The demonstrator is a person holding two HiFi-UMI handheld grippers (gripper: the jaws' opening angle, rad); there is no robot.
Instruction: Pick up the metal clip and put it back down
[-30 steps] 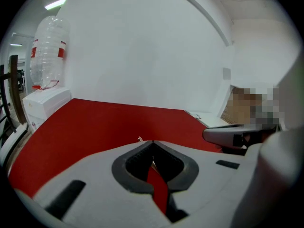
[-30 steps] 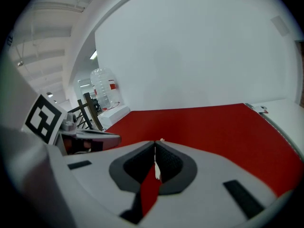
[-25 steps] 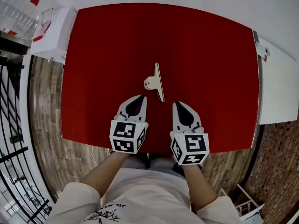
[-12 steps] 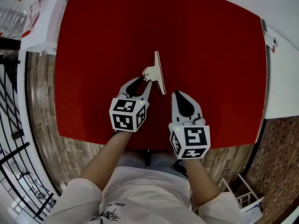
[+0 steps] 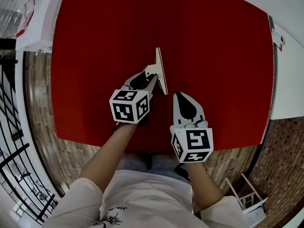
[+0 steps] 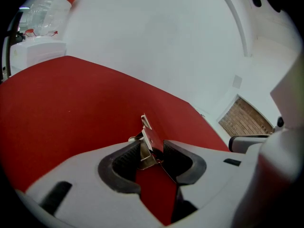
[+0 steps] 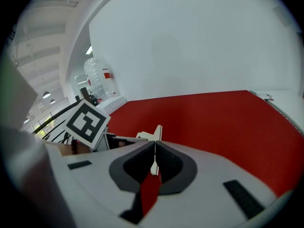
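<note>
While the metal clip [image 5: 160, 72] stands on edge at the middle of the red table [image 5: 95, 37], the left gripper [image 5: 148, 78] at its 7 o'clock has just been opening, jaws apart round its handle; the right gripper [image 5: 179, 95], at 5 o'clock, is closed

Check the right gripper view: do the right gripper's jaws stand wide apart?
No, the right gripper has its jaws closed, with their tips touching each other.

Open red table [image 5: 213, 56] beyond metal clip [image 5: 159, 72]; right hand-held gripper [image 5: 181, 95] near clip's right.
</note>
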